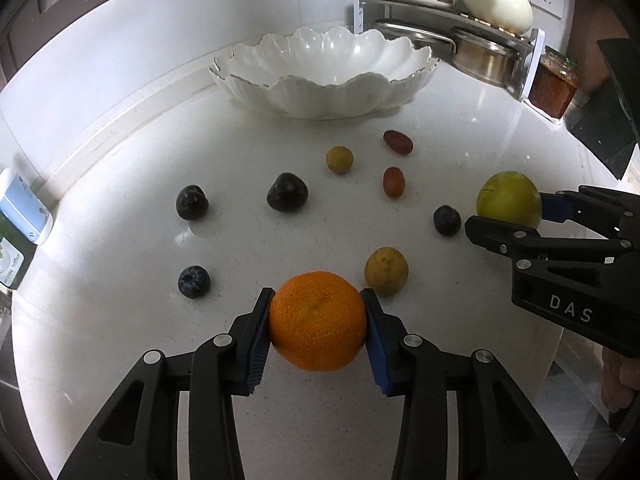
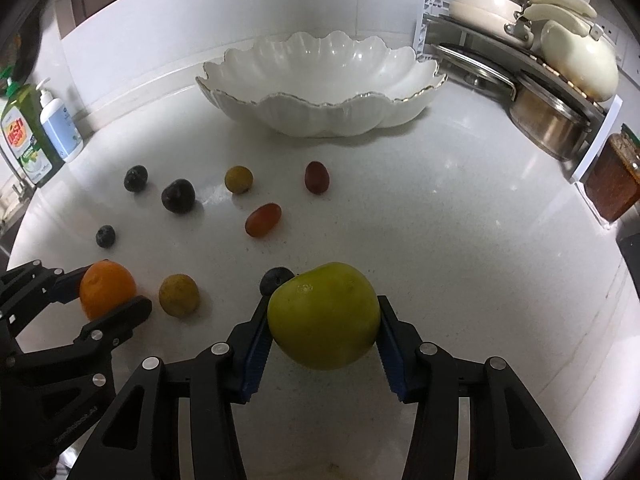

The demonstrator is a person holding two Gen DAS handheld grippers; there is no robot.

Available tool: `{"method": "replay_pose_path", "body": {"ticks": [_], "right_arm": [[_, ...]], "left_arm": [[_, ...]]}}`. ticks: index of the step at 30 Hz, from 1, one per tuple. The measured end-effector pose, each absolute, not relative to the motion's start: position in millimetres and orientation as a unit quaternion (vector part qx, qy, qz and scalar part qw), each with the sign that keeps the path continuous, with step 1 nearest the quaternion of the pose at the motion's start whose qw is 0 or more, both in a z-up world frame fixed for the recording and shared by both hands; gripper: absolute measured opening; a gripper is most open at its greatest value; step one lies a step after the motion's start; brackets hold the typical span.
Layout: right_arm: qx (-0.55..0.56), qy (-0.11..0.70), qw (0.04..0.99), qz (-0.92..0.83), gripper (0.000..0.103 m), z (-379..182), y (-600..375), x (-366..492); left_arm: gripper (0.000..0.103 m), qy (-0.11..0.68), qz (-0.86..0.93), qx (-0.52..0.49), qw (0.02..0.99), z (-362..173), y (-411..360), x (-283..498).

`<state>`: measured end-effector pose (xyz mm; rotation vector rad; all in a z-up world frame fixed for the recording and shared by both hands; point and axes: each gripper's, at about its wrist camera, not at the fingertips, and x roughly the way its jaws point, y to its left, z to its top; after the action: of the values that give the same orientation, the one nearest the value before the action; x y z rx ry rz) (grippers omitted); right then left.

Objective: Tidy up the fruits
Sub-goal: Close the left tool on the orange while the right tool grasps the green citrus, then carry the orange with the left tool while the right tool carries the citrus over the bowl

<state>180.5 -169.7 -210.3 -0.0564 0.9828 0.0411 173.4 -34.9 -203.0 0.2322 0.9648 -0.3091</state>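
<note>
An orange [image 1: 318, 320] rests on the white counter with my left gripper [image 1: 318, 322] shut on it, both blue pads pressing its sides. My right gripper [image 2: 324, 320] is shut on a green apple [image 2: 324, 316]. From the left wrist view the right gripper [image 1: 508, 210] sits at the right edge, holding the apple [image 1: 508, 198]. From the right wrist view the left gripper [image 2: 106, 294] holds the orange [image 2: 106, 290] at the left. A scalloped white bowl [image 1: 324, 80] stands empty at the back of the counter; its rim [image 2: 320, 100] also shows in the right wrist view.
Small fruits lie loose between grippers and bowl: dark plums [image 1: 287, 192], blueberries [image 1: 194, 282], red grapes [image 1: 394, 181], yellow-brown fruits [image 1: 386, 272]. A pot rack [image 2: 552, 80] stands back right with a jar [image 2: 612, 184]. Soap bottles [image 2: 40, 132] stand at the left.
</note>
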Motion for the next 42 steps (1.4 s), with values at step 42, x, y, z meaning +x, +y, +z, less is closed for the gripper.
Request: {"method": "replay_pose_path", "body": {"ticks": [42], "right_arm": [[-0.019, 0.407, 0.913, -0.016, 0.050, -128, -194, 212]], "left_arm": [[0.042, 0.395, -0.145, 0.084, 0.903, -114, -49, 232]]}}
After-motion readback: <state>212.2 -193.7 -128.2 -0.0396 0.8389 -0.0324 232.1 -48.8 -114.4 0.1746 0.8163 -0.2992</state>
